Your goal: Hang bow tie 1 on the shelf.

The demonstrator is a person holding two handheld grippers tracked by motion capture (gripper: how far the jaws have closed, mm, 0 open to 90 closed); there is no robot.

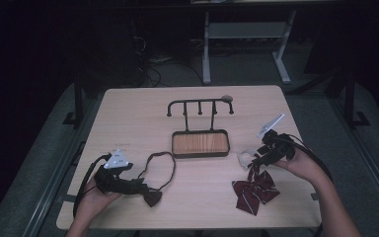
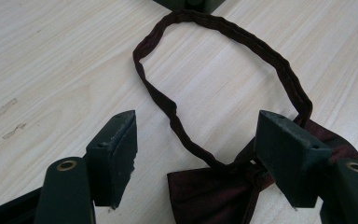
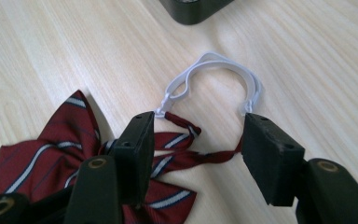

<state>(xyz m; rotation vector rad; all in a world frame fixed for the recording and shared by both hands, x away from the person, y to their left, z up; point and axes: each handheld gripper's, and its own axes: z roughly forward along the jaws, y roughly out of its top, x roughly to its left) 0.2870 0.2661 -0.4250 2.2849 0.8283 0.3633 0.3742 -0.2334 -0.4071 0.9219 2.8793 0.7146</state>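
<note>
Light wooden table (image 1: pixel 128 113) carries a black peg rack (image 1: pixel 200 106) on a wood-inlaid tray base (image 1: pixel 200 143) at centre. Left gripper (image 1: pixel 137 186) lies at a dark bow tie (image 1: pixel 152 196) with looped strap (image 1: pixel 159 165). Right gripper (image 1: pixel 256 160) sits over the white strap (image 1: pixel 244 157) of a striped red bow tie (image 1: pixel 254 190).
</note>
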